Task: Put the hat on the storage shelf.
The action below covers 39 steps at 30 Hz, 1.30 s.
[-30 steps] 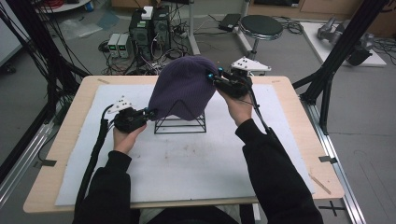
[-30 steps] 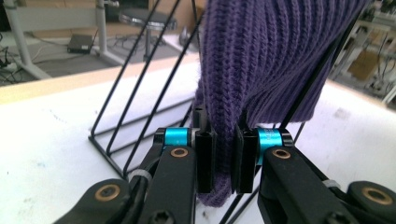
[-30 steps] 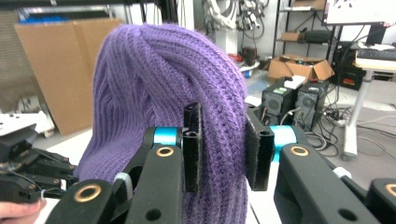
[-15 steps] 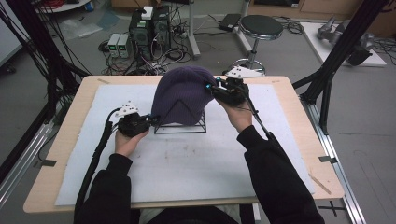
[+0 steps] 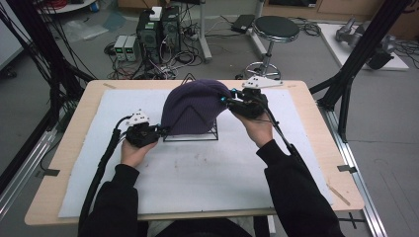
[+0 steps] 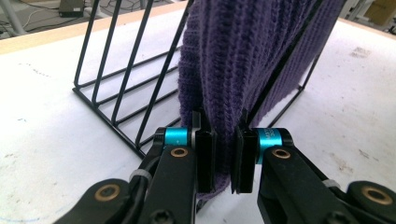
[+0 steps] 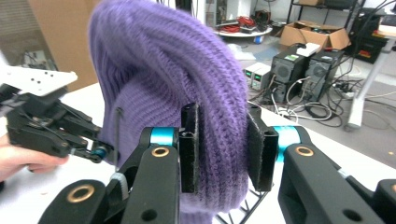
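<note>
high view: purple hat (image 5: 190, 106) draped over wire rack (image 5: 191, 134) on worktop (image 5: 296, 163)
left tool (image 5: 161, 131): pinches hat's hem, probably to pull it
right tool (image 5: 226, 100): clamps hat's side, holding it taut

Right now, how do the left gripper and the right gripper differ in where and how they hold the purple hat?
The left gripper sits low near the white mat, pinching the purple hat at its bottom edge. The right gripper is raised, clamping a thicker fold higher up. Both are shut on the hat, which drapes over the black wire rack.
</note>
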### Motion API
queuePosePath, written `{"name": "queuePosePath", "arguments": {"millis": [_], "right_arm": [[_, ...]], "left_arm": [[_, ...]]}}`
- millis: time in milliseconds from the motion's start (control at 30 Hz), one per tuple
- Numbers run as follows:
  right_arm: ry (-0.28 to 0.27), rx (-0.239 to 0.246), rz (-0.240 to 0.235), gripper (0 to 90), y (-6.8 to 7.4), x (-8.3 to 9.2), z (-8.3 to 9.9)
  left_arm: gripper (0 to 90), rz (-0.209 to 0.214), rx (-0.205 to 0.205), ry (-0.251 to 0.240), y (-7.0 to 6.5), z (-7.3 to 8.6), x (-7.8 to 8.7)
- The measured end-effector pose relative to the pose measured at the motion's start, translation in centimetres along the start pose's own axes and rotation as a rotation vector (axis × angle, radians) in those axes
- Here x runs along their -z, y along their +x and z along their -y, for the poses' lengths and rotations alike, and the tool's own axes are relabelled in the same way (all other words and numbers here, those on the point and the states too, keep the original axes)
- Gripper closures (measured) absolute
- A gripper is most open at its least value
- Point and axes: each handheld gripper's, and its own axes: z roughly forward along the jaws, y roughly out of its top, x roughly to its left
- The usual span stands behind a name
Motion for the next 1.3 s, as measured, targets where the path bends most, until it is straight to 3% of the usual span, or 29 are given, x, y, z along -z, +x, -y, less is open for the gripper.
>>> {"name": "queuePosePath", "arguments": {"millis": [233, 467, 767, 900, 967, 1067, 1167, 1300], "right_arm": [[0.033, -0.018, 0.004, 69.3, 0.3, 0.2, 0.3], [0.080, -0.027, 0.009, 66.5, 0.1, -0.3, 0.8], [-0.026, -0.069, -0.042, 64.6, -0.1, -0.3, 0.4], [-0.075, -0.135, -0.069, 61.5, -0.6, -0.8, -0.1], [-0.091, -0.173, -0.084, 58.9, -0.9, -1.2, -0.2], [-0.068, -0.205, -0.126, 53.8, -1.4, -2.0, 0.1], [-0.012, -0.169, -0.159, 49.2, -1.5, -2.5, 0.4], [0.023, -0.120, -0.168, 26.5, -1.1, -2.1, 0.2]], "left_arm": [[82.4, -0.004, 0.004, 0.038, 0.3, 0.3, 0.0], [82.2, -0.003, 0.013, 0.045, 0.4, 0.5, -0.1], [76.9, 0.034, 0.058, 0.028, 0.7, 0.5, 0.2], [67.5, 0.049, 0.075, 0.024, 0.8, 0.6, 0.2], [62.8, 0.064, 0.086, 0.018, 0.9, 0.6, 0.2], [59.1, 0.078, 0.080, 0.013, 0.8, 0.6, 0.1], [52.3, 0.074, 0.069, 0.013, 0.6, 0.5, 0.1], [40.4, 0.075, 0.069, 0.001, 0.6, 0.3, 0.4]]}}
